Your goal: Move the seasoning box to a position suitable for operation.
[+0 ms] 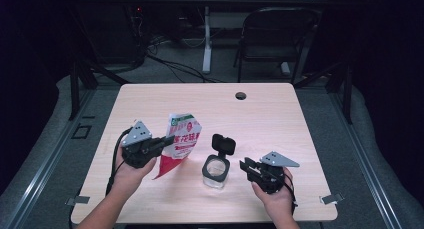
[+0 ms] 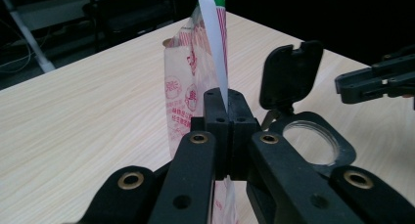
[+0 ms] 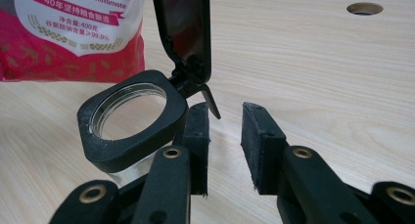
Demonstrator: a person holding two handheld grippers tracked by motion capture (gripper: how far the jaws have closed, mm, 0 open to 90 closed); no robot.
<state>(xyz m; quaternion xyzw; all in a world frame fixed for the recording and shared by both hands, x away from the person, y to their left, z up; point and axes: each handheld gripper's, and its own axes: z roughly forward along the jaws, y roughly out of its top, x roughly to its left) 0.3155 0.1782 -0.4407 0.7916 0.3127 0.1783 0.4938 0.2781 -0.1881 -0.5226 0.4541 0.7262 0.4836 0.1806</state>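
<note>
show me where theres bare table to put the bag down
The far half of the table is bare up to the small hole, and so is the right side beyond the right tongs. It is crowded near the front: the bag in the left tongs hangs close beside the open jar.

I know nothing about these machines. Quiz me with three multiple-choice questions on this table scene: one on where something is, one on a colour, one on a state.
1. Where is the clear glass jar with a black hinged lid?
A. between the two claws
B. beside the table's hole
C. on the floor

2. The thin plastic seasoning bag is mainly:
A. blue
B. red and white
C. black

3. The jar's lid is:
A. shut
B. missing
C. flipped open

Answers: A, it stands between the left claw and right claw; B, red print on white; C, the lid stands upright above the mouth.
</note>
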